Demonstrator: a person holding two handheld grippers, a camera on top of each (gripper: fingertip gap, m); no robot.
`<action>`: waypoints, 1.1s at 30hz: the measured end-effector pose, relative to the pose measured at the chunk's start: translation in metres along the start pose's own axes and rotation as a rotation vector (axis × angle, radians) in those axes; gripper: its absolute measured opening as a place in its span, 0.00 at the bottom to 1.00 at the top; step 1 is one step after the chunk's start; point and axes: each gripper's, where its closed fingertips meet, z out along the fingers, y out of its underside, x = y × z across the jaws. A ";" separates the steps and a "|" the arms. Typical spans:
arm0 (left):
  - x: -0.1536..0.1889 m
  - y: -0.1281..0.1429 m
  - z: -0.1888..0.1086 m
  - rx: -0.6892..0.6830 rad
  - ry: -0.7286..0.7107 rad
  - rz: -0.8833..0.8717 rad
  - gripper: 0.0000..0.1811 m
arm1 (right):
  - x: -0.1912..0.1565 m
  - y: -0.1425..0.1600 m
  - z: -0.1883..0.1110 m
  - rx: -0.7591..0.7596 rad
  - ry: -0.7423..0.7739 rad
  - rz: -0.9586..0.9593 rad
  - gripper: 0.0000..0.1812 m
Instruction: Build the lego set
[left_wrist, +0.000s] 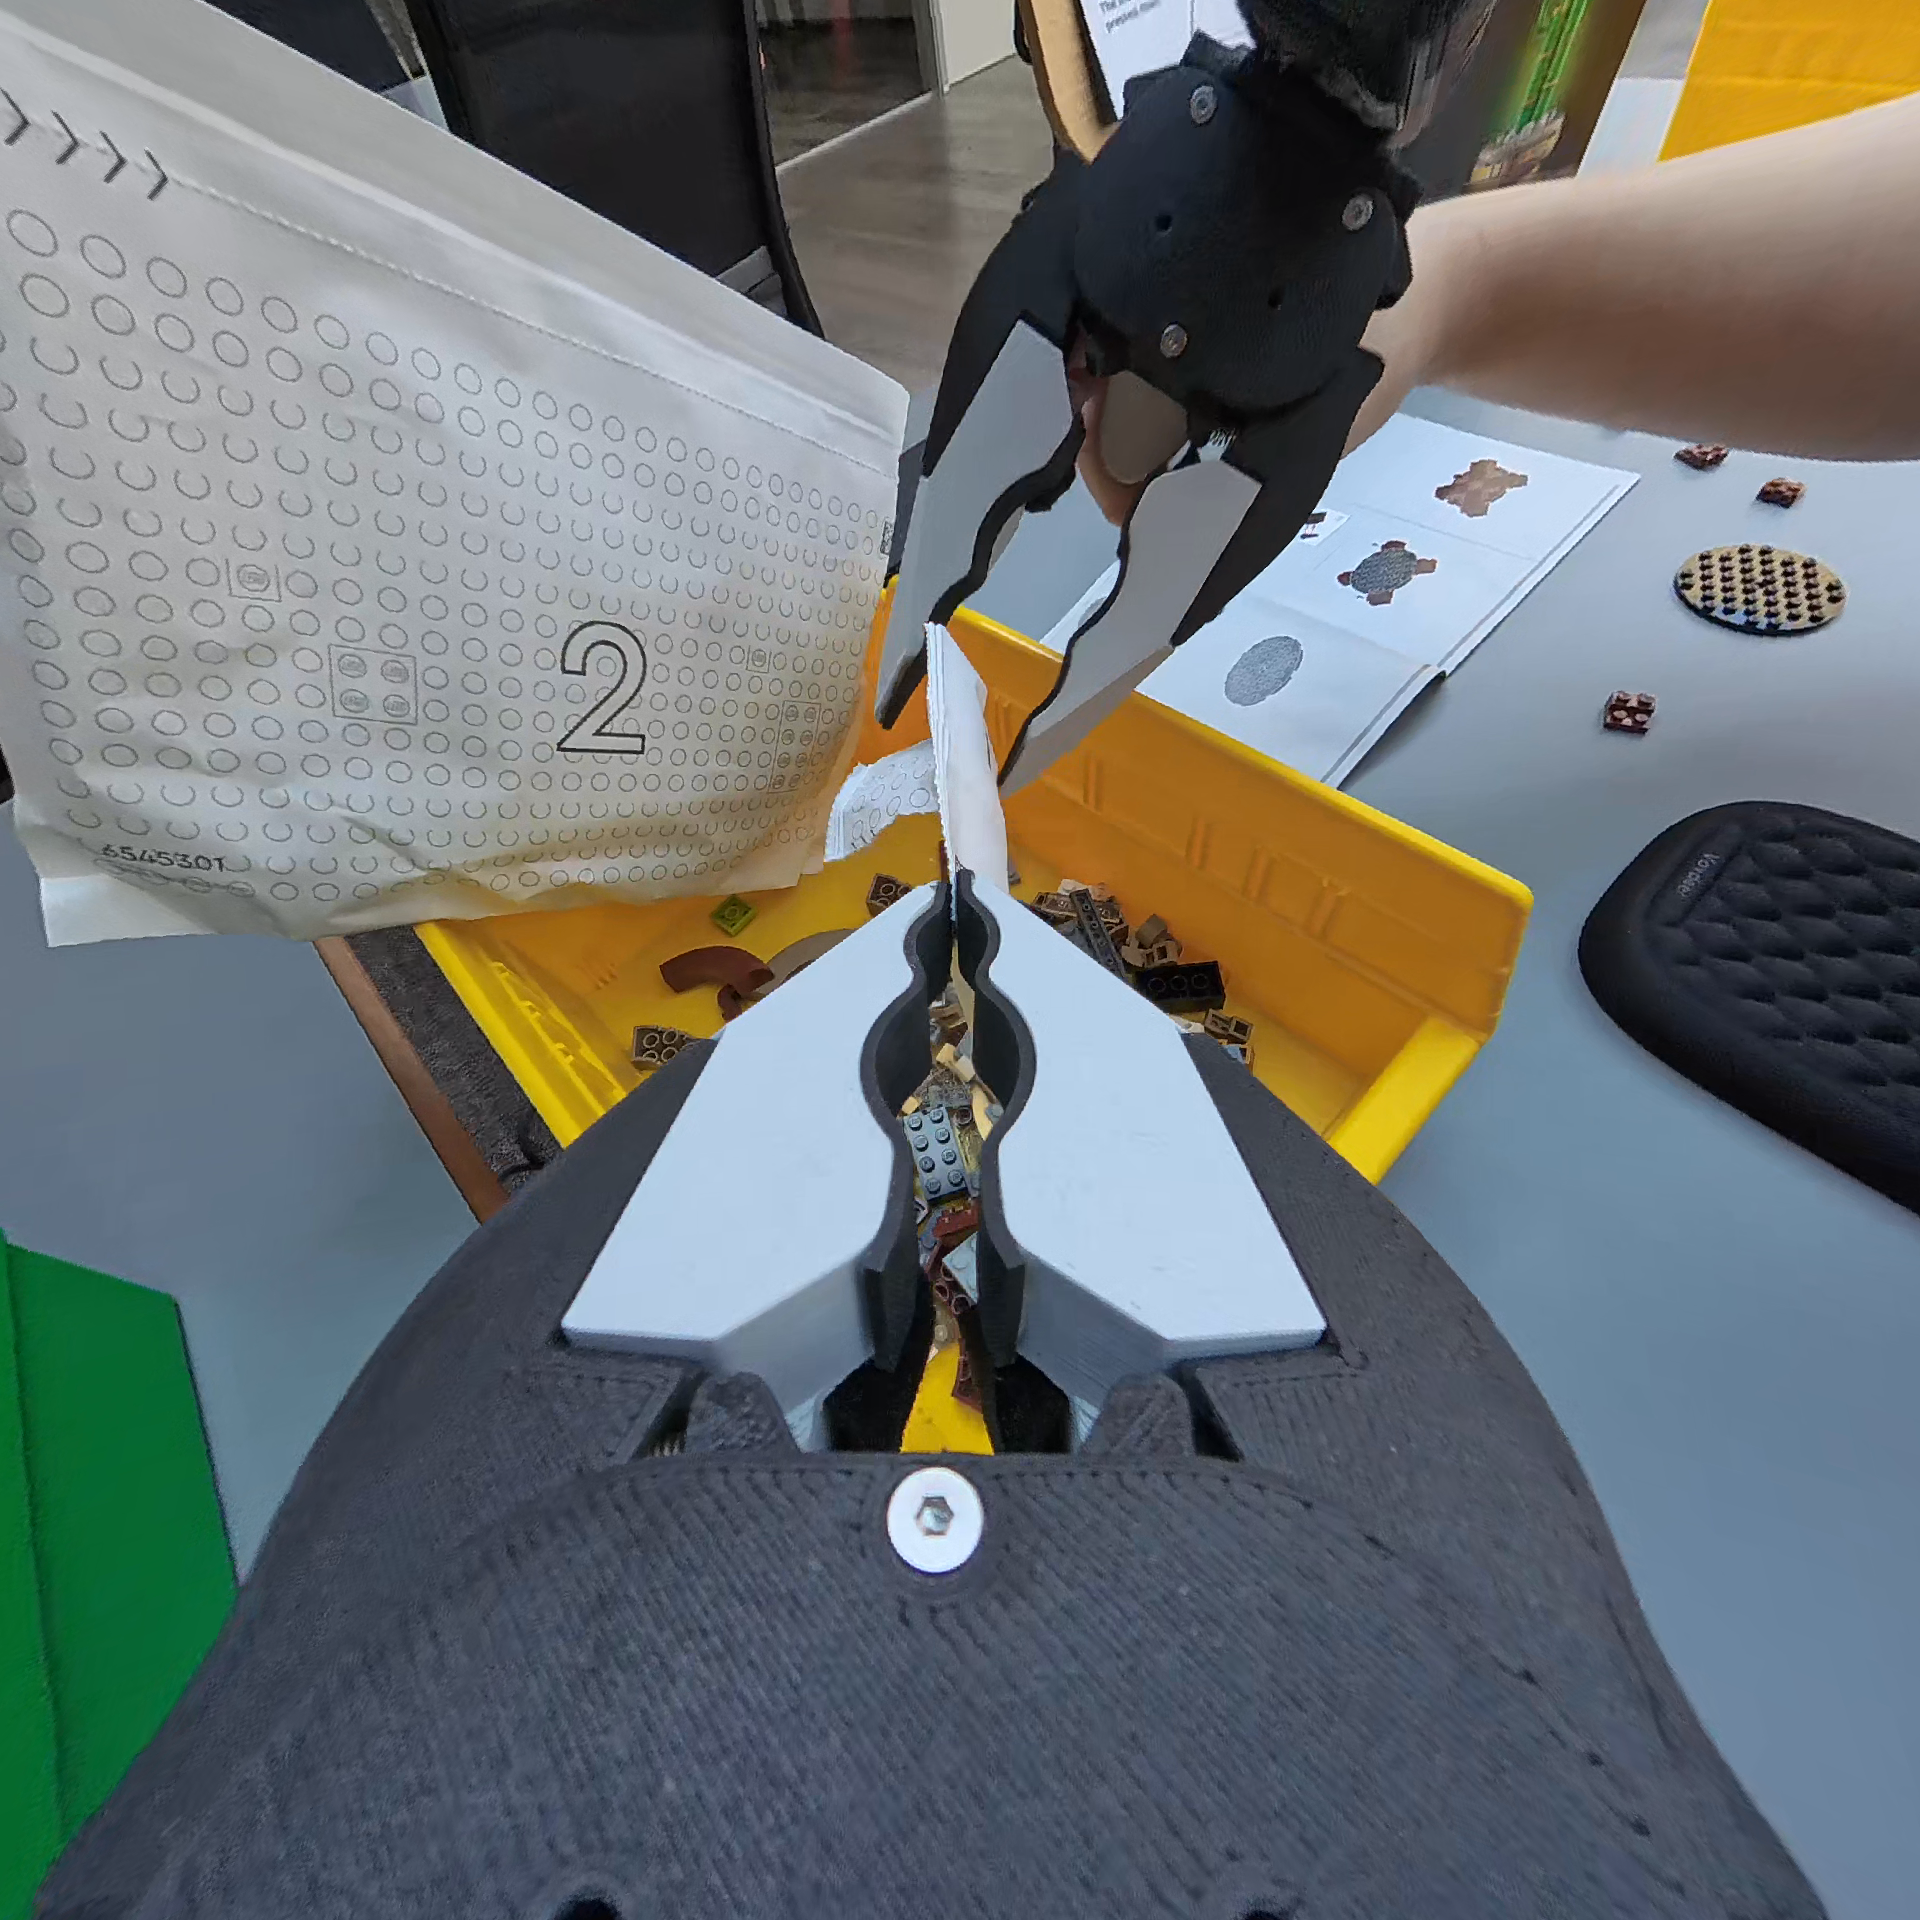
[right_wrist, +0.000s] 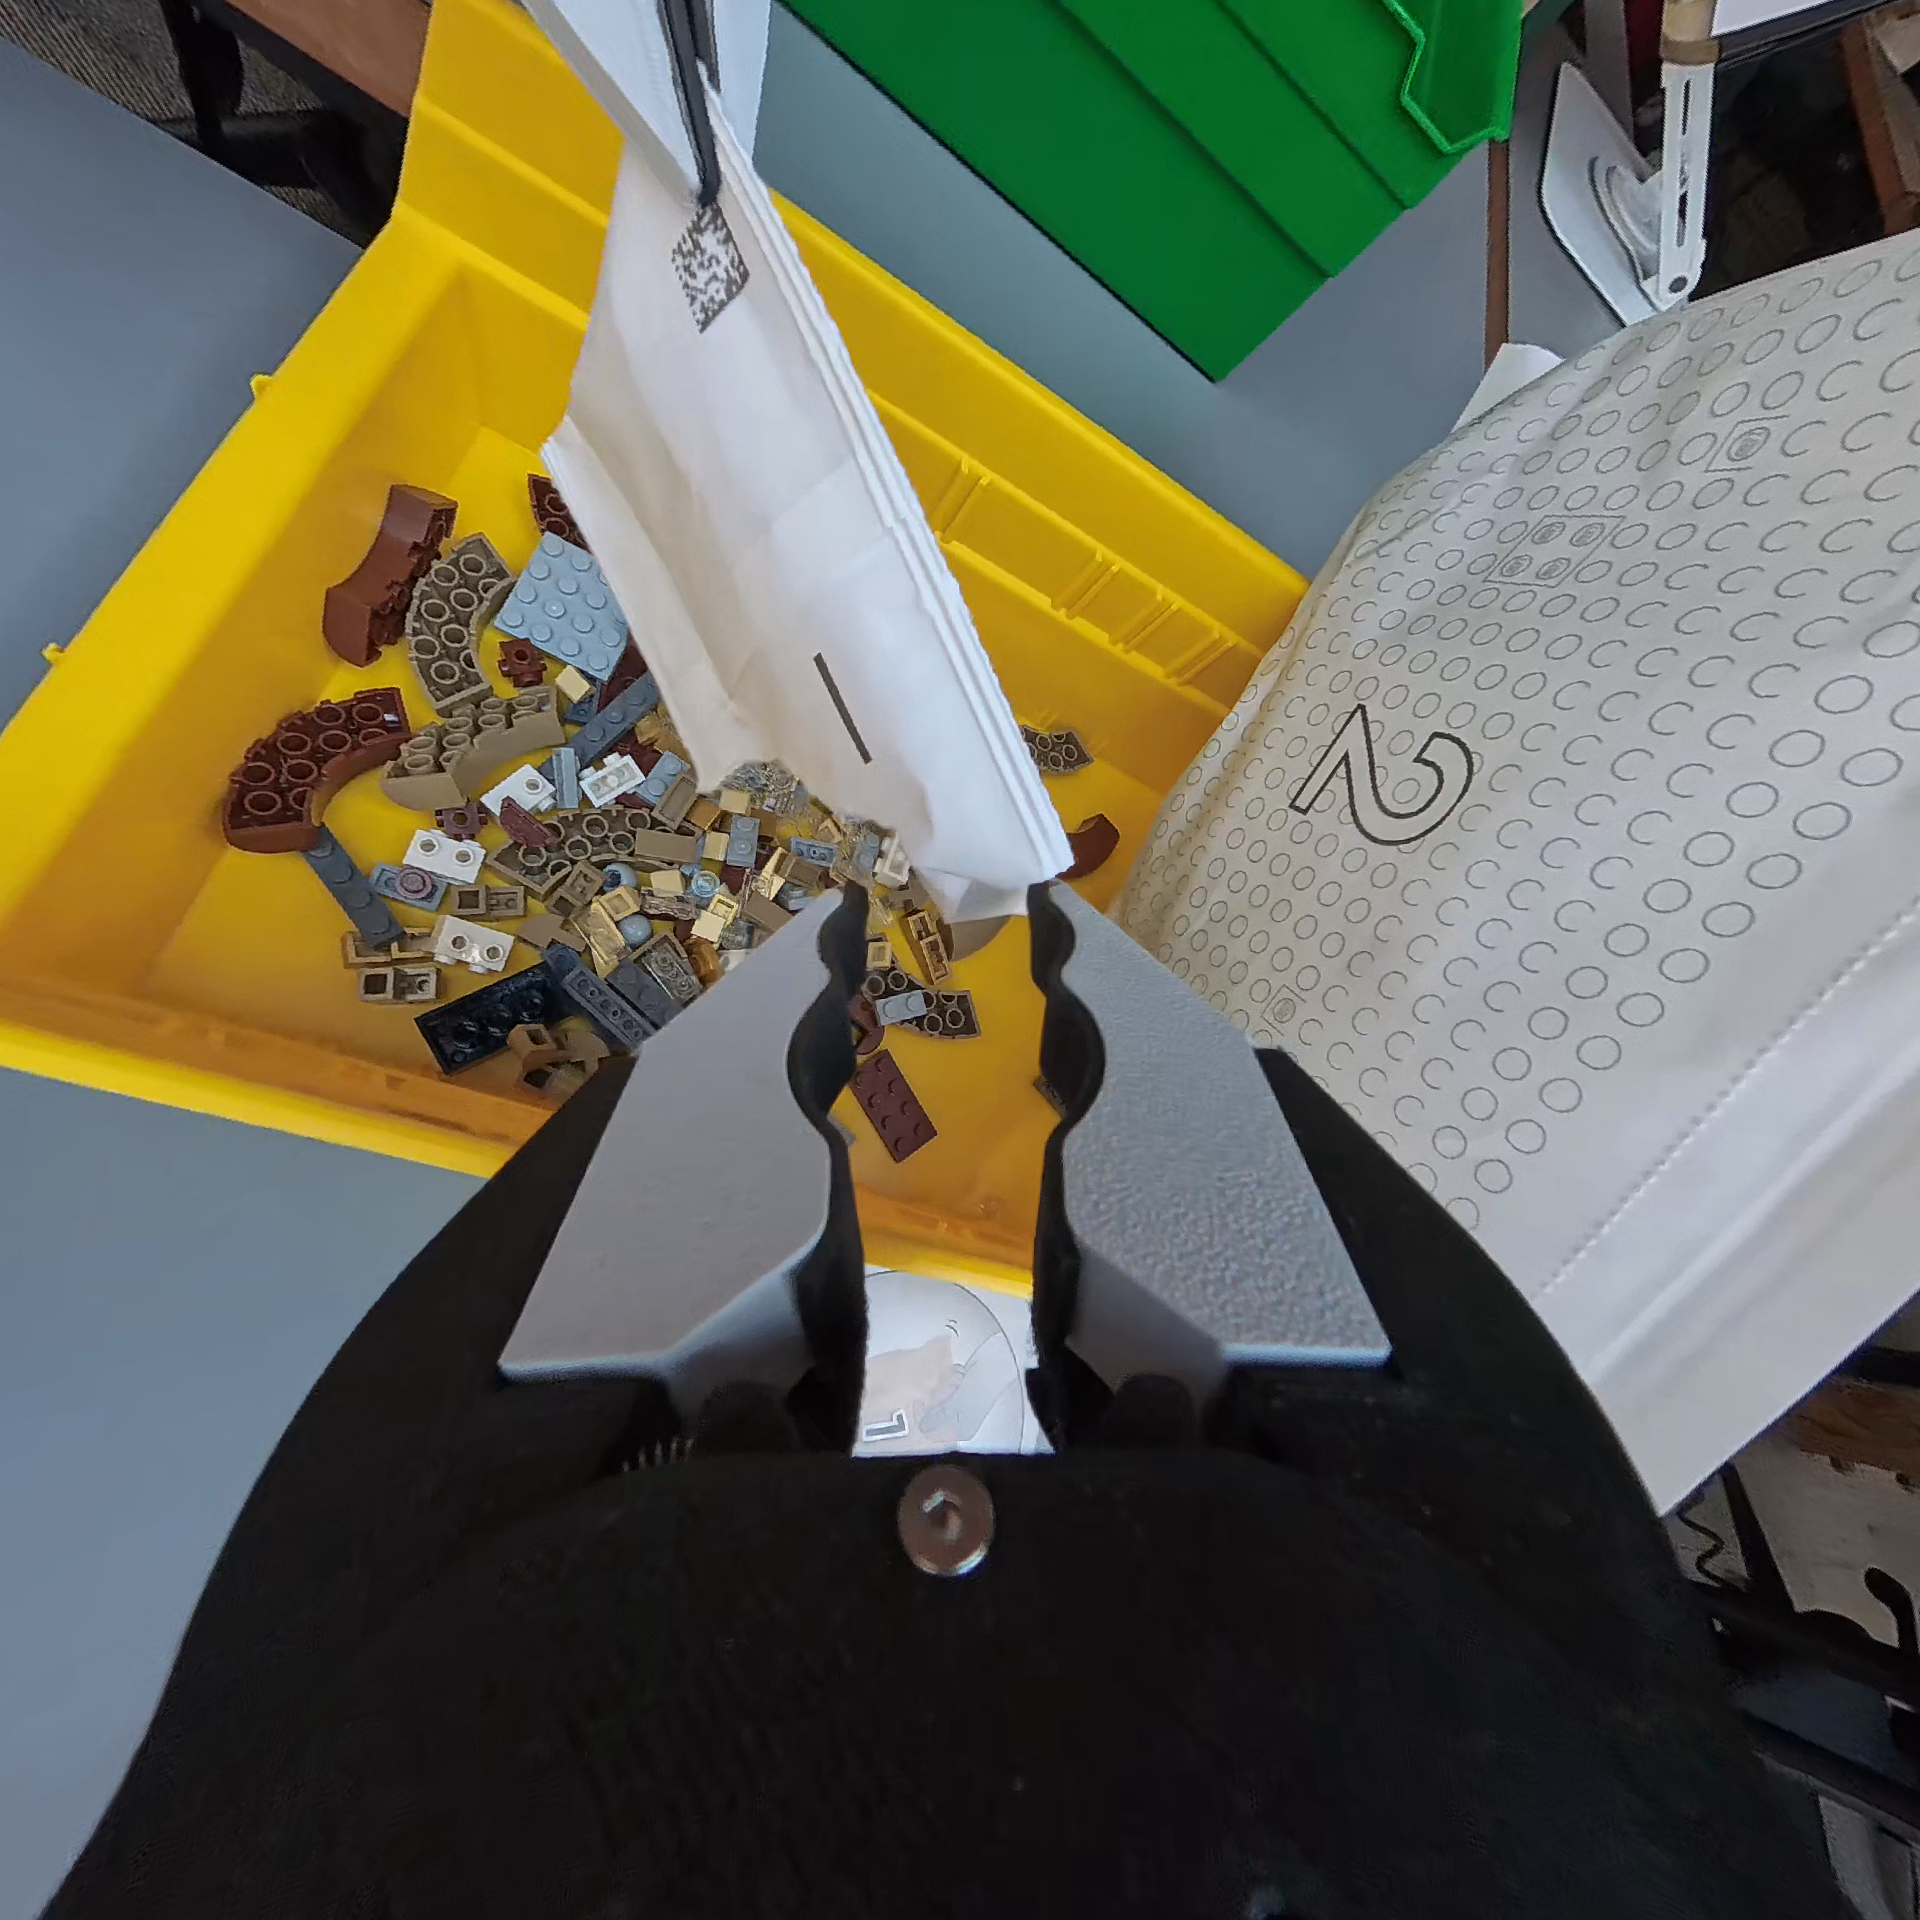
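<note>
- Lego pieces (right_wrist: 582, 862) are lying in a loose heap on the floor of the yellow bin (right_wrist: 208, 665): brown curved bricks towards one side, with tan, grey, white and dark plates mixed together beside them.
- Left gripper (left_wrist: 954, 894) is sitting with its jaws pressed together, pinching the edge of a small white paper bag (left_wrist: 966, 758); only a thin slit is showing between its grey fingers (left_wrist: 790, 1122).
- In the right wrist view the same small bag (right_wrist: 769, 540) is hanging over the bin, its long axis slanting diagonally, with its lower end reaching down to the heap.
- Right gripper (right_wrist: 945, 904) is standing open, a clear gap showing between its fingers (right_wrist: 1164, 1132). One fingertip is sitting right at the bag's lower corner, but whether it is touching the paper cannot be told.
- In the left wrist view the right gripper (left_wrist: 945, 743) is pointing down over the bin, its jaws straddling the bag's upper edge.
- A large patterned paper bag (left_wrist: 416, 540) is leaning against the bin's edge just beside the small bag.
- An instruction booklet (left_wrist: 1382, 582) is lying open on the grey table (left_wrist: 1558, 1455) beyond the bin, with a round studded plate (left_wrist: 1759, 588) and a few small brown pieces (left_wrist: 1627, 713) near it.
- A green bin (right_wrist: 1195, 156) is standing just beyond the yellow one.
</note>
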 end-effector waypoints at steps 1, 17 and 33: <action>0.002 -0.002 0.000 0.012 0.018 -0.012 0.00 | 0.000 0.000 0.001 0.002 0.010 -0.007 0.13; -0.001 -0.011 0.001 0.077 -0.015 -0.240 0.25 | 0.002 -0.009 -0.019 0.141 -0.036 0.201 0.00; 0.031 -0.010 0.013 0.161 0.195 -0.484 0.00 | -0.013 -0.014 -0.032 0.274 -0.204 0.398 0.23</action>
